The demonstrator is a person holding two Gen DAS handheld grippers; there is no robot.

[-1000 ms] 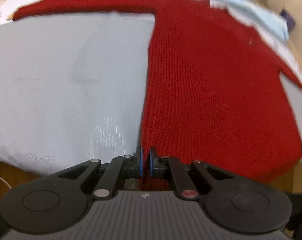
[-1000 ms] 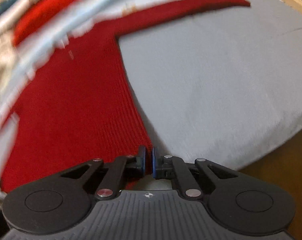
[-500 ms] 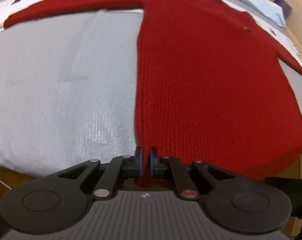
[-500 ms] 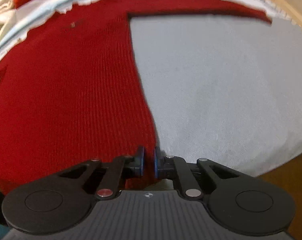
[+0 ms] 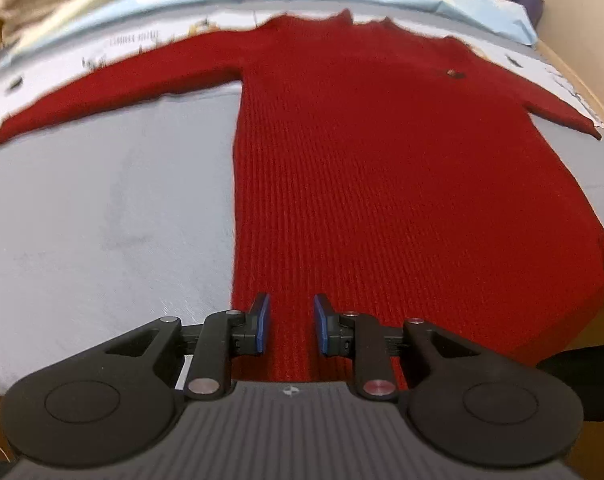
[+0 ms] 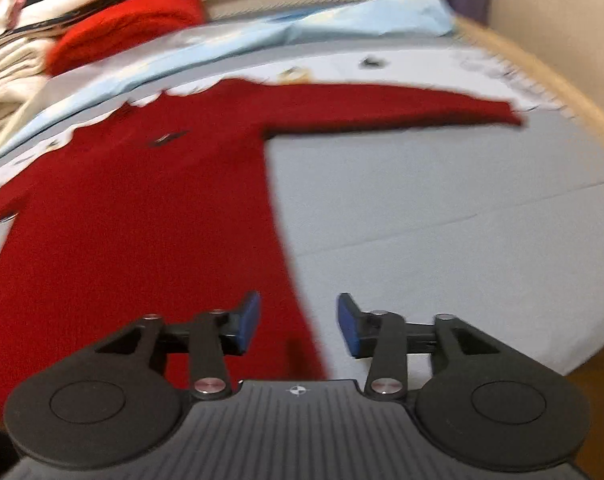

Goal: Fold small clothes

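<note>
Blurring, perhaps a logo on sweater.

right gripper: just opening, fingers apart above red sweater hem; grey sheet beneath

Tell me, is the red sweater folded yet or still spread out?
Spread out. The red sweater lies flat on the grey sheet, both sleeves stretched sideways, with no fold showing.
</note>
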